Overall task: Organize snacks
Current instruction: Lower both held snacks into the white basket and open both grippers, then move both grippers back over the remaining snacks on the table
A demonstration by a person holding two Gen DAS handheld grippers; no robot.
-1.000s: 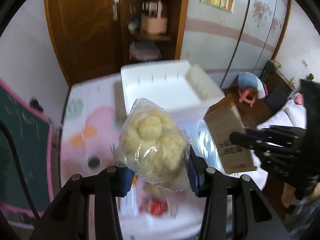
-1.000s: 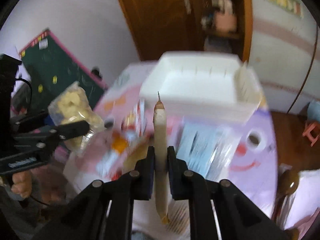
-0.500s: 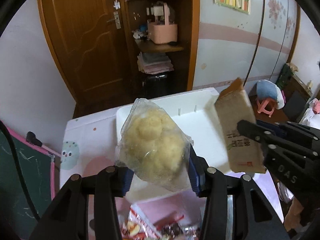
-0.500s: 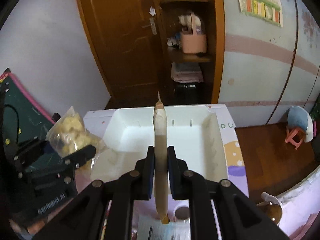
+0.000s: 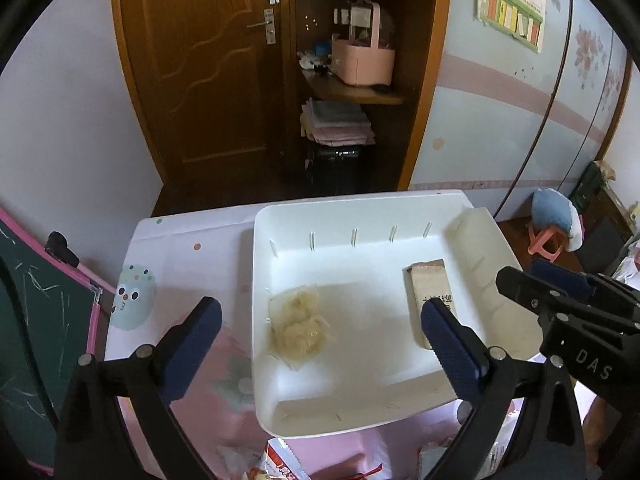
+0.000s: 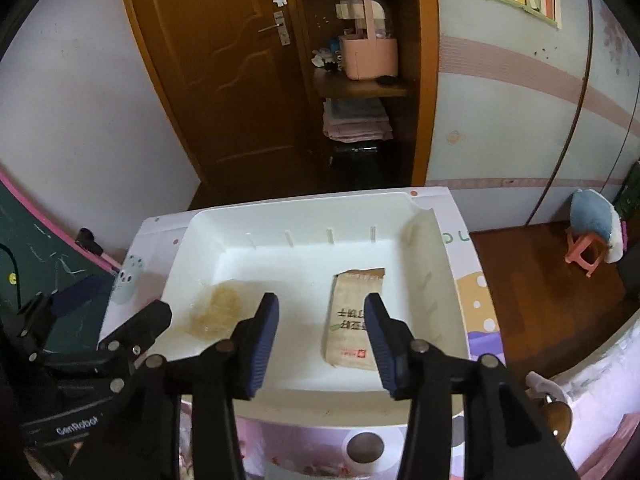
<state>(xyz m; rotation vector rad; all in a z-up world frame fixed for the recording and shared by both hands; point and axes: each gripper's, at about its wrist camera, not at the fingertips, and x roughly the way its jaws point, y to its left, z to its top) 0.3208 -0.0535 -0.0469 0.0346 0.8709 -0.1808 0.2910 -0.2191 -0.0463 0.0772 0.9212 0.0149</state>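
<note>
Looking down into the white tray (image 5: 360, 416) from both wrists. It sits on a pink-printed table (image 5: 188, 240), its far wall notched with short slots.

Left gripper (image 5: 320, 320): jaws have just been opening and now stand wide, blue pads far apart, nothing pressed between them. I see the clear bag of pale puffs (image 5: 298, 326) lying flat on the tray floor, left half, below and between the fingers, free of both pads. It looks a little blurred in both views.

Right gripper (image 6: 322, 330): jaws have just been opening too, now parted about halfway, gripping nothing. The brown packet (image 6: 354, 312) lies flat on the tray floor, right half, printed face up. Its near end shows in the gap beside the right pad; I see no contact.

Bag and packet are well apart, bare white floor between them. Neither leans on a wall.

From the left wrist, the right gripper shows at the right edge, over the tray's right rim. From the right wrist, the left gripper shows at lower left, by the tray's left rim.

More snack wrappers (image 5: 280, 460), red and white, lie on the table in front of the tray's near edge, cut off by the frame. Beyond the table: a wooden door (image 5: 200, 80) and a shelf with a pink basket (image 5: 362, 60).
</note>
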